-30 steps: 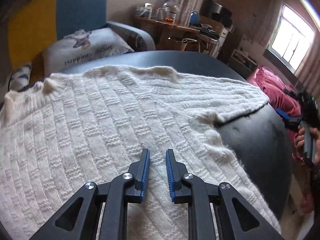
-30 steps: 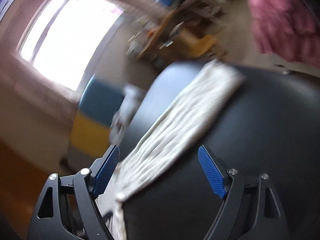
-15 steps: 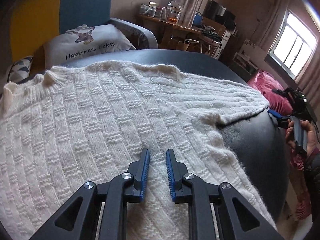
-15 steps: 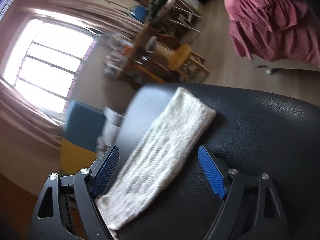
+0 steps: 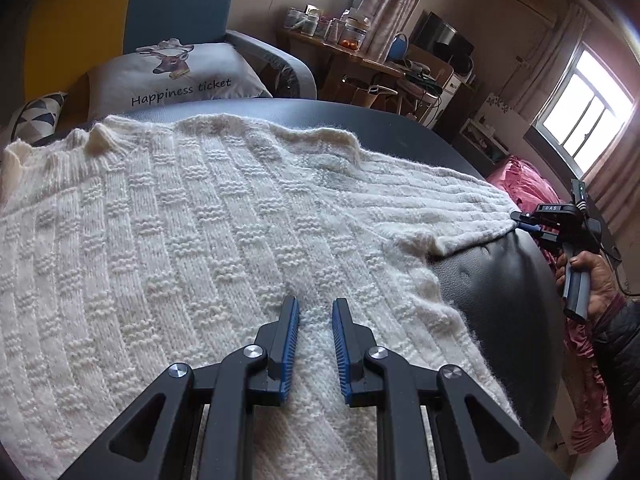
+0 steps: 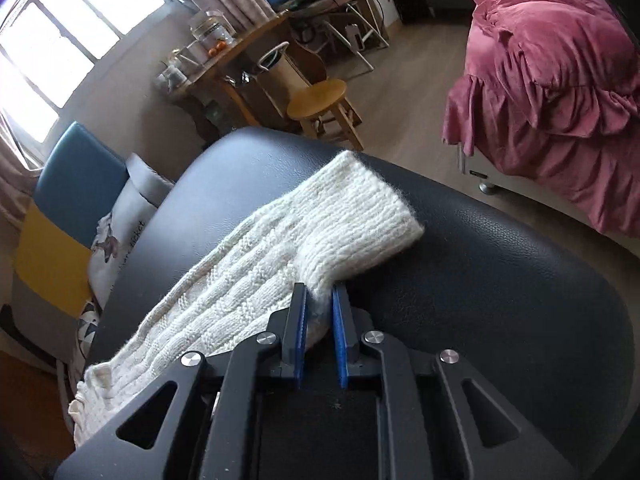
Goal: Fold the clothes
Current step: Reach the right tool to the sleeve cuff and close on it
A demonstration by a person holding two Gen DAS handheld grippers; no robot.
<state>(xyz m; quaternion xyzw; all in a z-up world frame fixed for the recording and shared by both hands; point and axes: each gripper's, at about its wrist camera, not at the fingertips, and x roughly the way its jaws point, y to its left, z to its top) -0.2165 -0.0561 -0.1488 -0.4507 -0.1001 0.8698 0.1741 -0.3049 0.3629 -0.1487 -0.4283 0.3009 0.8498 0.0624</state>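
The sweater's cuff point(image 6: 360, 216) edge sits pinched in the closing right gripper point(image 6: 318, 300).

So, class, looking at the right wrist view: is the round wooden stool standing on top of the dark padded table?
No, the wooden stool stands on the floor beyond the table, which carries only the white sweater sleeve.

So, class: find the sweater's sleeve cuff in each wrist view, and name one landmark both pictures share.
Left wrist view: the sleeve cuff lies far right on the black table, at the tip of the right gripper.
Right wrist view: the cuff is at centre, its near edge between the closing jaws of the right gripper.
Shared landmark: the pink bedspread.
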